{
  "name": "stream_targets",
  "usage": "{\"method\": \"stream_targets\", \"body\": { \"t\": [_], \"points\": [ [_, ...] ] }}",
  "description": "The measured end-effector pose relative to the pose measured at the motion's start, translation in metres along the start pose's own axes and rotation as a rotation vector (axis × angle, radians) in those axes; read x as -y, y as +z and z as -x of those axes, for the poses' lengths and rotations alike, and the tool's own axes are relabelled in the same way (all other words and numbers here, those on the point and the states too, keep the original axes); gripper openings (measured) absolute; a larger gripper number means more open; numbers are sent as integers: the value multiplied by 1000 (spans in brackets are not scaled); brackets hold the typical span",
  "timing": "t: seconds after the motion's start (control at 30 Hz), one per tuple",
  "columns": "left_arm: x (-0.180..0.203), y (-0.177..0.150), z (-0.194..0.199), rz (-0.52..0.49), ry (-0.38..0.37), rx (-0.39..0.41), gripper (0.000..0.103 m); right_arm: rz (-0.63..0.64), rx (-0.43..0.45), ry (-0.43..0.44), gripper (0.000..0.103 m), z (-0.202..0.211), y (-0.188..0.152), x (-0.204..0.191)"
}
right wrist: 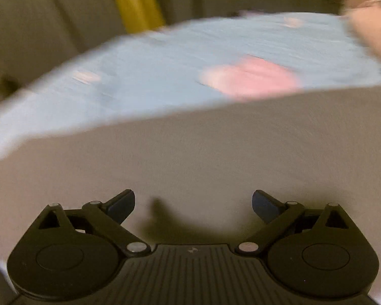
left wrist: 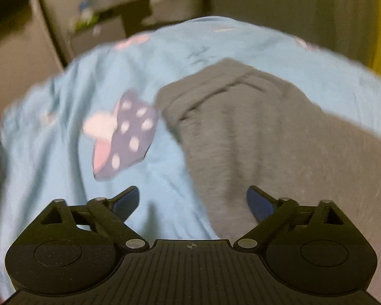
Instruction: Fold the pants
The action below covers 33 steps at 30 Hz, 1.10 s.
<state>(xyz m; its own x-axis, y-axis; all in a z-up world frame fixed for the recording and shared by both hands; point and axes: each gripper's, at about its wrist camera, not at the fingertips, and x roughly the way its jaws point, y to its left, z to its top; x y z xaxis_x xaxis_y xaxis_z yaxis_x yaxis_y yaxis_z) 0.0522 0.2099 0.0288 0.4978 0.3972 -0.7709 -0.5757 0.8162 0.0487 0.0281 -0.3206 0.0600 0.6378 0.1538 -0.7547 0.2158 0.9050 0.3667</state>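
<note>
Pants (left wrist: pixel 254 132) of grey fabric lie spread on a light blue bedsheet (left wrist: pixel 63 152), filling the centre and right of the left wrist view and the whole lower half of the right wrist view. In the left view the left gripper (left wrist: pixel 192 203) hangs over the garment's left edge: its left-hand finger (left wrist: pixel 128 199) sits above bare sheet, its right-hand finger (left wrist: pixel 259 202) above grey cloth, with a folded, creased end of the garment further up the frame. These fingers are spread wide and released, nothing pinched between them. The right gripper (right wrist: pixel 193 206) tilts down over plain grey fabric, its fingers likewise parted and empty, a dark shadow (cast by the tool) lying on the cloth just between them. Both views are blurred. A polka-dot mushroom print (left wrist: pixel 125 134) marks the sheet left of the garment; a pink patch (right wrist: pixel 251 76) shows on the sheet beyond it in the right view. No readable writing appears anywhere.
</note>
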Motion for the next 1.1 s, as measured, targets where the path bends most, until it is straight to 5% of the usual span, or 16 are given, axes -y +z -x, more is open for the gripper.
{"method": "stream_targets", "body": {
  "t": [0.1,0.2,0.37,0.57,0.73,0.83,0.93,1.1],
  "points": [
    [-24,-3,-19,141,-78,-108,100,-46,-41,256,99,-26,30,-38],
    [-18,-4,-13,105,-42,-87,102,-44,-125,367,99,-68,59,-85],
    [-9,-6,-15,74,-11,-72,103,22,-220,448,99,-135,85,-150],
    [-22,-6,-22,145,-59,-84,103,18,-413,507,59,-185,84,-180],
    [-36,-13,1,115,-66,-49,103,66,-450,540,48,-187,78,-192],
    [-39,-24,23,52,-1,21,103,12,-490,578,47,-198,79,-192],
    [-53,-28,31,132,14,78,103,-73,-526,625,48,-210,78,-188],
    [-73,-23,4,303,38,-68,103,-196,-591,695,49,-234,75,-197]
  ]
}}
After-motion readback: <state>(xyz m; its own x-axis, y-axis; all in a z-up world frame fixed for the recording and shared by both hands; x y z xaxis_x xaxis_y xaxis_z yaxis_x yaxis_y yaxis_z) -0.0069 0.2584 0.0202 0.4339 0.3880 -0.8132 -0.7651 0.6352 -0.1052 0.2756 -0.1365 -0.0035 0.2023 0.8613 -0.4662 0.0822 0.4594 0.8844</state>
